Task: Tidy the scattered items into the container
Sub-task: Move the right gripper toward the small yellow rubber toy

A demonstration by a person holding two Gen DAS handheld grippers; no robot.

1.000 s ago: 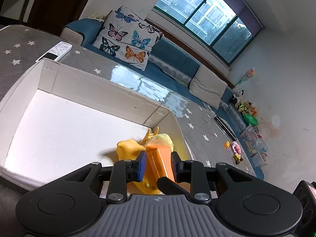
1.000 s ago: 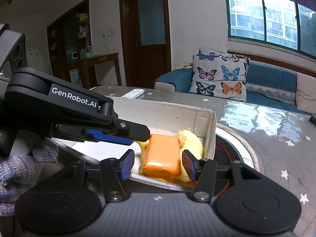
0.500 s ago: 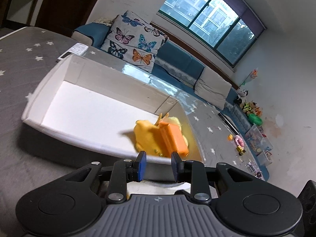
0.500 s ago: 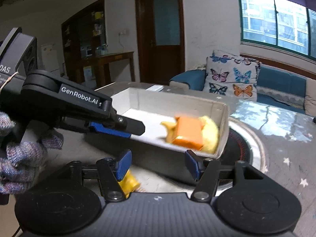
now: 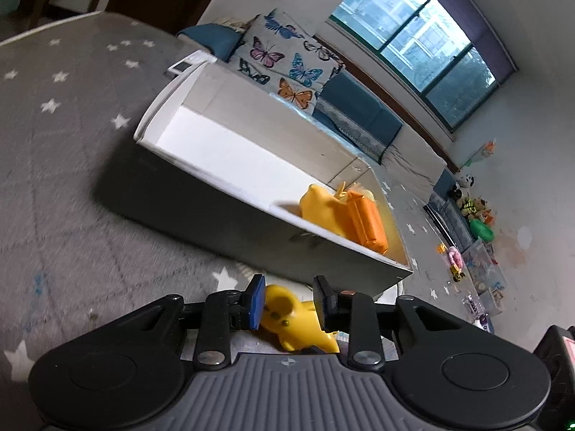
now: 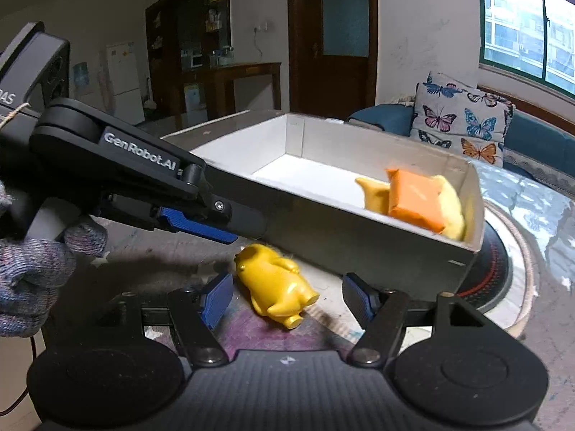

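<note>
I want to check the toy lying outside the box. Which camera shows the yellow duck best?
The right wrist view: the yellow duck lies whole, on its side, before the box. In the left wrist view the left gripper frames it and hides part.

The lower part of the yellow toy (image 5: 287,319) was hidden behind the left gripper's body, and the remote control (image 5: 187,64) was partly hidden by the box wall (image 5: 251,100).

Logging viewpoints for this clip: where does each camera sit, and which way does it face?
Left wrist: on the left claw, looking past its pads at the white box, sofa and window; only that claw shows.
Right wrist: on the right claw, facing the box and door; the left claw and a gloved hand show.
Shared: yellow toy, box, orange block, butterfly cushion.
</note>
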